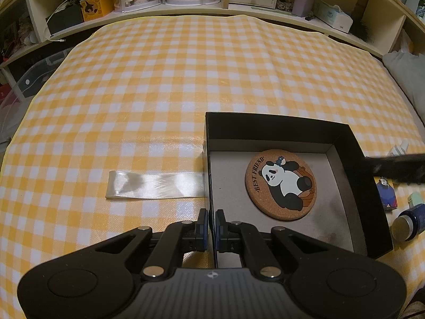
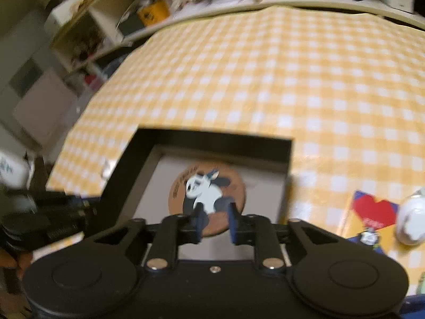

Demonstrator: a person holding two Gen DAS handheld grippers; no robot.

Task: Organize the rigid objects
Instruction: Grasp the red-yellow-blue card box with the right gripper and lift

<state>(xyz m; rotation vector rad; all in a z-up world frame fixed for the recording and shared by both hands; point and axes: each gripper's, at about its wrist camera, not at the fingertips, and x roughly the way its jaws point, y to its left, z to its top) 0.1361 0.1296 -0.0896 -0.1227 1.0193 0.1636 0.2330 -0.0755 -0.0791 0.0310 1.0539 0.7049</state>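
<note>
A black open box [image 1: 279,121] with a grey floor sits on the yellow checked cloth. A round cork coaster [image 1: 281,184] printed with a panda lies flat inside it. My left gripper [image 1: 211,220] is shut on the box's left wall, with one pad on each side of it. The right wrist view is blurred. There my right gripper [image 2: 215,218] hovers over the box [image 2: 212,137], jaws a little apart and nothing pinched between them. The coaster [image 2: 209,186] shows through the gap. The right gripper's black edge [image 1: 395,168] appears over the box's right wall.
A shiny white ribbon [image 1: 156,186] lies left of the box. To its right are a card with a red heart [image 2: 374,212], a white rounded object [image 2: 410,220] and a dark blue bottle [image 1: 409,223]. Cluttered shelves [image 1: 186,8] line the cloth's far edge.
</note>
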